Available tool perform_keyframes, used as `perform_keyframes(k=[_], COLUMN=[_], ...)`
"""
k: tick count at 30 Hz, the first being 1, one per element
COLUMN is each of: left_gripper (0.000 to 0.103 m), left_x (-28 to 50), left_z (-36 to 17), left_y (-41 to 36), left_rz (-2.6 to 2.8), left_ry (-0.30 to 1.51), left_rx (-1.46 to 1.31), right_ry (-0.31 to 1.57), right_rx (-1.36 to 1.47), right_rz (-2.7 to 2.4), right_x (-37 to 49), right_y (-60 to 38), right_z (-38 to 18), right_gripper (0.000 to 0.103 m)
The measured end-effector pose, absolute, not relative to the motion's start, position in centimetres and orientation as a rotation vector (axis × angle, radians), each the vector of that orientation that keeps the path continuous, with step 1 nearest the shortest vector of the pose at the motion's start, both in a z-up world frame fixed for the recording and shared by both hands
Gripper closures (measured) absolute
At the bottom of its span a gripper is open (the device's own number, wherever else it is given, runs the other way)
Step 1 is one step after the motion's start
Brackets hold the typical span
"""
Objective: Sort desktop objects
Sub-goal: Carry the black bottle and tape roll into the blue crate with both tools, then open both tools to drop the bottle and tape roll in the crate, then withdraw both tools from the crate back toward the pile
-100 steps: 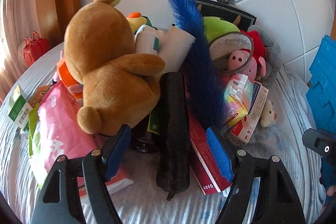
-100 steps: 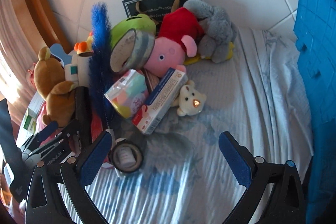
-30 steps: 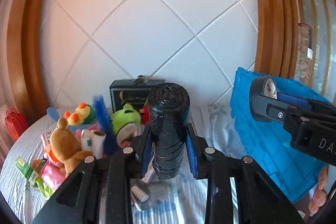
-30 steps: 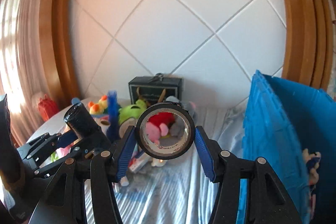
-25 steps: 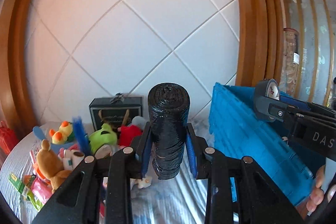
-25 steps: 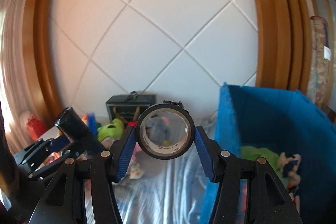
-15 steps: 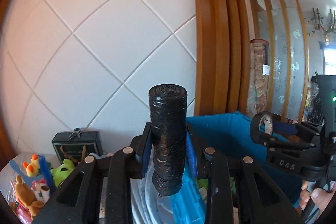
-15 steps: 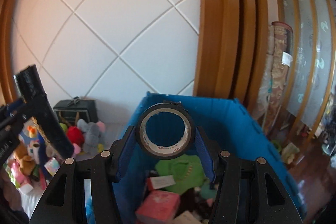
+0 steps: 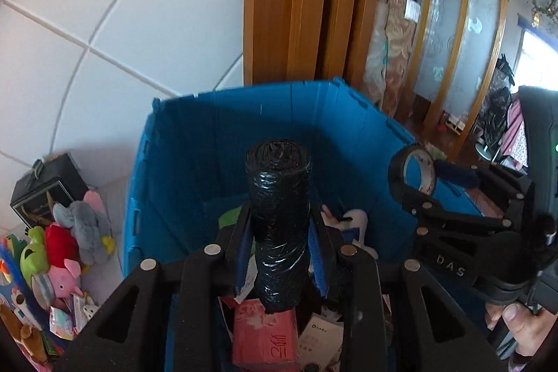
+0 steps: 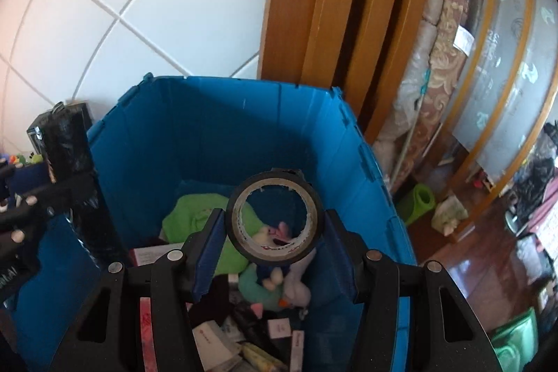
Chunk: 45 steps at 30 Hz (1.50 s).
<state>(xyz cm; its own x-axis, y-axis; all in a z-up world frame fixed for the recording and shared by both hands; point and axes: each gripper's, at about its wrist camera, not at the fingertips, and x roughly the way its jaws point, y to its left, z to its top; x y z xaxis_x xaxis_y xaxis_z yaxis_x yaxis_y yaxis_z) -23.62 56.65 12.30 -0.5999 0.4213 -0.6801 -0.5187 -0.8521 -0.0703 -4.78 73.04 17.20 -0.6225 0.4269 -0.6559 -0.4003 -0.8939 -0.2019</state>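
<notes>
Toys (image 9: pixel 66 250) lie heaped at the far left on the bed beside the bin (image 9: pixel 164 183), with a dark box (image 9: pixel 45 194) behind them, so plenty is left to sort. Next to the right, the left gripper (image 9: pixel 279 253) holds a black bag roll (image 9: pixel 279 222) upright above the bin, its jaws clamped on the roll's sides. Below it the bin already holds a red pack (image 9: pixel 265 337), cards, a green cloth (image 10: pixel 198 211) and soft toys (image 10: pixel 279 285), so a fair share seems done. Farther right, the right gripper (image 10: pixel 273 253) hangs over the same bin with its jaws pressed on a tape roll (image 10: pixel 273 222), held on edge. Neither roll is in the bin yet; I judge both are about ready to drop, and then the heap at the left needs more trips.
</notes>
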Motion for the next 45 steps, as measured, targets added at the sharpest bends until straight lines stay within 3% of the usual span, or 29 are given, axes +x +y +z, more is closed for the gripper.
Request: perform_keyframes(k=[8, 18, 22, 24, 26, 31, 45], left_gripper=[0.074, 0.073, 0.047, 0.045, 0.045, 0.045, 0.045], left_x=[-27.7, -27.1, -27.1, -27.5, -27.6, -27.5, -20.8], left_z=[3.7, 0.7, 0.8, 0.6, 0.5, 1.4, 10.7], left_y=[60.0, 60.9, 60.7, 60.5, 60.3, 59.6, 54.5], left_rz=[2.226, 2.174, 2.185, 2.191, 2.199, 2.213, 2.34], left_ry=[0.267, 0.404, 0.411, 0.402, 0.409, 0.375, 0.277], left_rx=[-1.394, -1.547, -1.552, -1.555, -1.569, -1.55, -1.138], right_ry=[-0.045, -0.091, -0.081, -0.075, -0.099, -0.127, -0.127], right_rx=[-1.504, -1.758, -1.791, -1.797, -1.787, -1.786, -1.536], right_rz=[2.311, 2.161, 2.143, 2.148, 2.15, 2.172, 2.485], right_x=[-8.7, -8.3, -8.2, -8.1, -8.1, -8.0, -4.1], right_y=[75.9, 76.8, 77.0, 77.0, 76.7, 76.1, 71.2], right_z=[8.9, 3.3, 2.3, 2.2, 2.4, 3.4, 12.6], right_gripper=[0.047, 0.047, 0.047, 0.04, 0.014, 0.002, 0.0])
